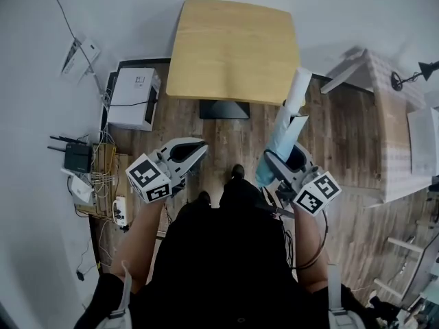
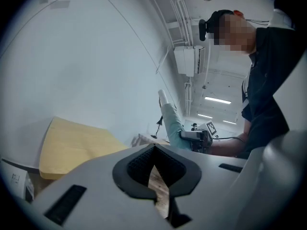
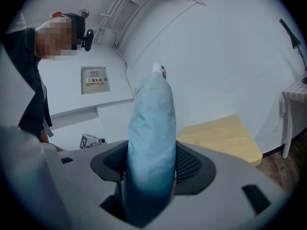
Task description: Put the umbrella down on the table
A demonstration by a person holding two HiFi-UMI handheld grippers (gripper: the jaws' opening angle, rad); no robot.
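Observation:
My right gripper [image 1: 287, 157] is shut on a folded light-blue umbrella [image 1: 281, 137], which points up and away, its white end [image 1: 299, 86] over the near right corner of the wooden table [image 1: 233, 46]. In the right gripper view the umbrella [image 3: 151, 128] fills the space between the pads [image 3: 189, 164], with the table [image 3: 220, 135] beyond it to the right. My left gripper [image 1: 201, 146] hangs at the left above the floor, short of the table, jaws together and holding nothing. The left gripper view shows its tips [image 2: 154, 150] meeting, with the umbrella [image 2: 171, 123] beyond.
A white box [image 1: 134, 98] stands on the wood floor left of the table. A router [image 1: 77, 156] and tangled cables lie by the left wall. A pale table [image 1: 394, 136] and a black lamp [image 1: 411, 74] are at the right. The table's dark base [image 1: 224, 108] is ahead of my feet.

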